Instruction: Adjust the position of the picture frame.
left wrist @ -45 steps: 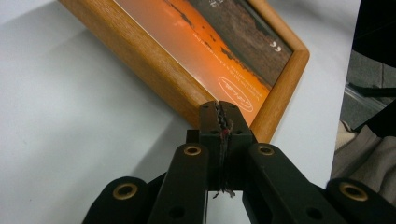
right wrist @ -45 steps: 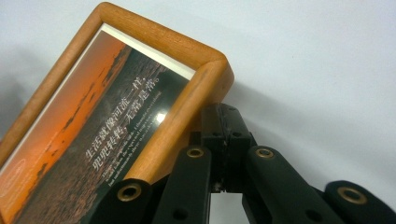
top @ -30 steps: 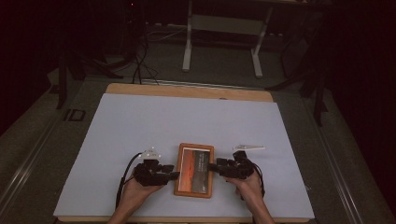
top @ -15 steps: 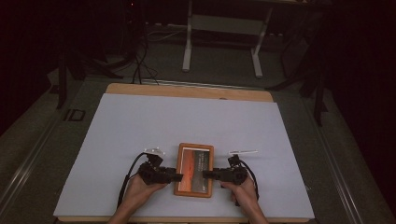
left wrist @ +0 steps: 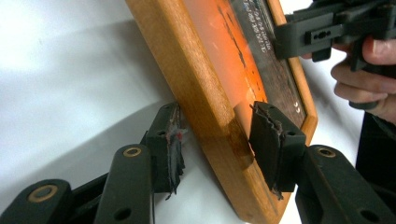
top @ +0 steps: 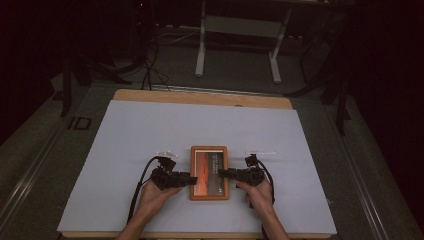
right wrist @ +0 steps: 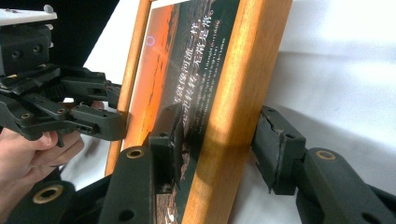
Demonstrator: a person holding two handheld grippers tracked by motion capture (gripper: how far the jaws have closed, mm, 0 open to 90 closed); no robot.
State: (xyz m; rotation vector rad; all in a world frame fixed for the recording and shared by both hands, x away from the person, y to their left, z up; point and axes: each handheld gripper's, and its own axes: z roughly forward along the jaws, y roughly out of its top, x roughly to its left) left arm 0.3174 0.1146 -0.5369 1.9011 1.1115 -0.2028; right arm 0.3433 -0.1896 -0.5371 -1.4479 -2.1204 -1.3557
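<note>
The wooden picture frame (top: pixel 209 172) lies flat near the front edge of my bench (top: pixel 150 130), holding an orange-and-dark print with pale lettering. My left hand-held gripper (top: pixel 190 179) straddles its left rail, jaws parted, one pad (left wrist: pixel 270 144) above the rail and the other on the white sheet beside it. My right hand-held gripper (top: pixel 223 174) brackets the right rail likewise, jaws apart, not clamped. A metal stand (top: pixel 237 40) rises beyond the bench.
</note>
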